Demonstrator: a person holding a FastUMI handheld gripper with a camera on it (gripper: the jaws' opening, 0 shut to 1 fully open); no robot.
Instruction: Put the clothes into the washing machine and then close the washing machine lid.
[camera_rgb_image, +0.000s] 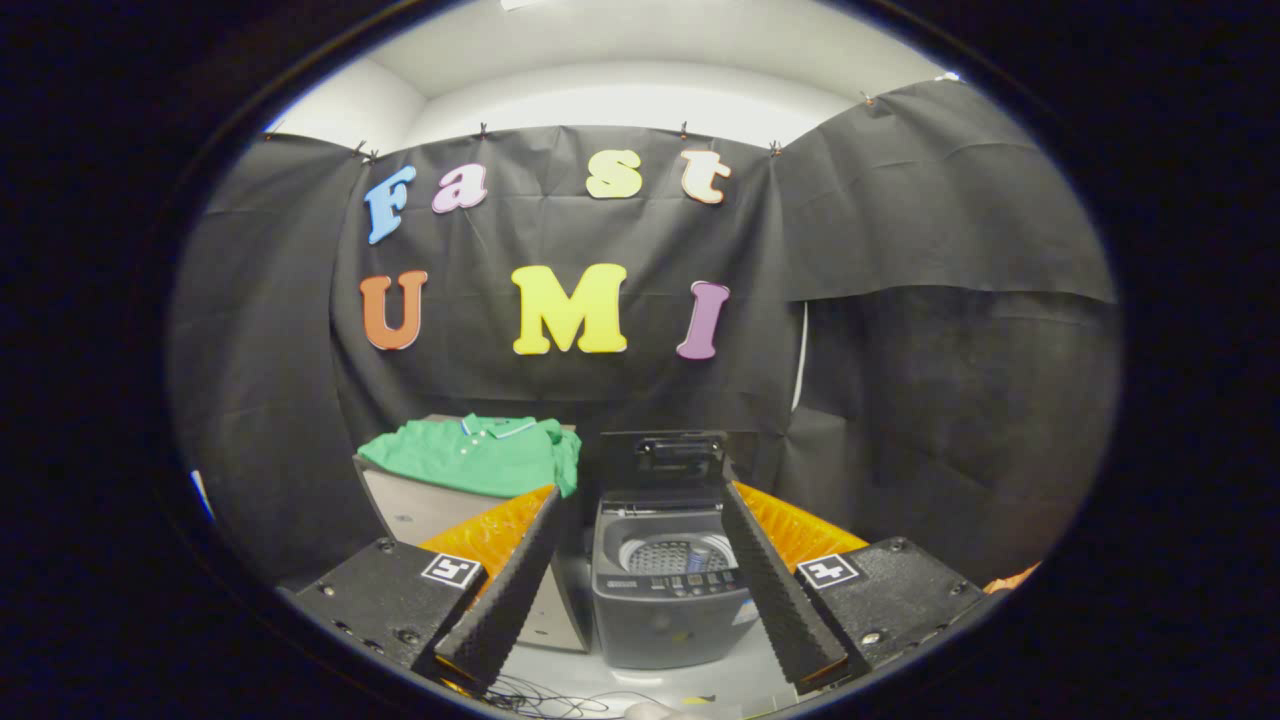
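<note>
**Tool wide open, washer straight ahead, shirt off to the side**

So the tool (640, 590) sits low in the frame with its fingers (520, 580) spread wide, nothing between the pads, not touching anything. The two fingers angle inward toward the middle of the frame, and the gap between them frames the washer.

The washer (665, 600) is a small grey top-loader, just below centre of the frame, sitting between the fingers and a bit beyond their tips. Its lid (665, 460) is flipped up and standing upright at the back, so the drum (675, 553) is open and the perforated metal shows inside. A row of buttons runs along the front edge of the top.

The shirt (480, 455), a green polo with a white-trimmed collar, lies left of the washer, centre-left in the frame, draped over the top of a grey box (420, 510). One edge hangs down over the box's right side, near the washer's lid. It's beyond the left finger, well clear of it.

Everything stands on a pale counter (730, 680). A few thin cables (540, 700) lie at the bottom centre.
</note>
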